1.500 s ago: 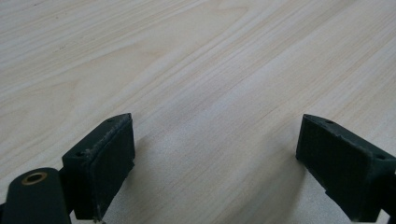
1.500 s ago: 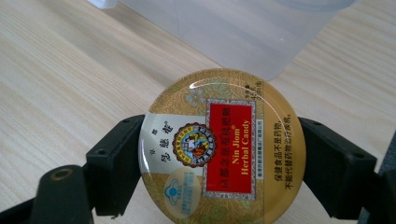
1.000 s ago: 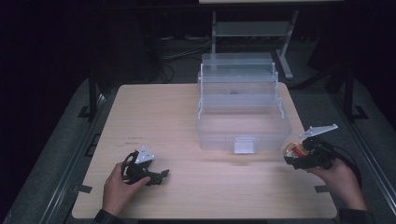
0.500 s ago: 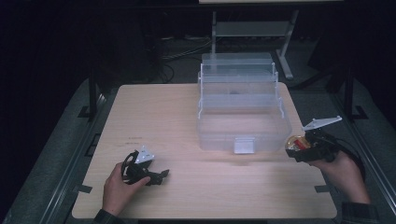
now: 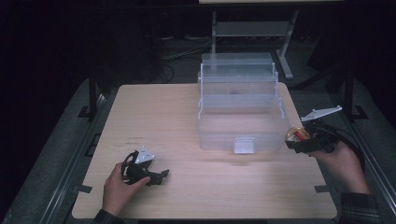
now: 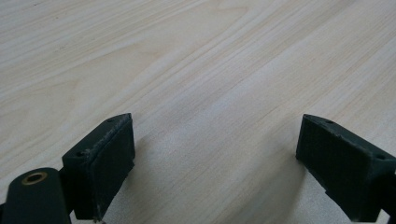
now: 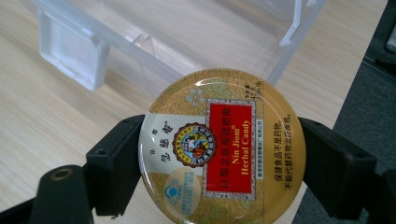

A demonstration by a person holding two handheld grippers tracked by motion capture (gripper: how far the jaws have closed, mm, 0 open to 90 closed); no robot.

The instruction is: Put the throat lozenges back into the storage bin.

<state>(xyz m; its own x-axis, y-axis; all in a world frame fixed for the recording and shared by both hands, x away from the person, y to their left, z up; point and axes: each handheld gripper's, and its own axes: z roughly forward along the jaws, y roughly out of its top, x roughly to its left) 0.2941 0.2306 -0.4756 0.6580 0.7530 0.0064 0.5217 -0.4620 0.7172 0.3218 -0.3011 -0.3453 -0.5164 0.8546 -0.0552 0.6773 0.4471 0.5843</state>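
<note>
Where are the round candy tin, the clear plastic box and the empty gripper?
candy tin (image 7: 222,147), right gripper view, red label on its lid.
clear plastic box (image 5: 243,140), high view, front wall.
left gripper (image 6: 215,163), left gripper view, between its open jaws.

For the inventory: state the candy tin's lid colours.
Candy tin: gold lid, red label panel, white patch; clearest in the right gripper view.

Light wood table (image 5: 154,116) - pale grain, a few faint dark scuffs (image 5: 134,138) on its left half. Black frame upright (image 5: 93,93) at the left edge, another at the right (image 5: 348,88). Small dark tabs (image 5: 84,189) on the near corners. Grey floor (image 5: 51,172) on both sides. Behind the table - a grey metal stand (image 5: 252,29) with a low shelf, and loose cables (image 5: 170,53) on the floor beside it. Back of the room is dark.
</note>
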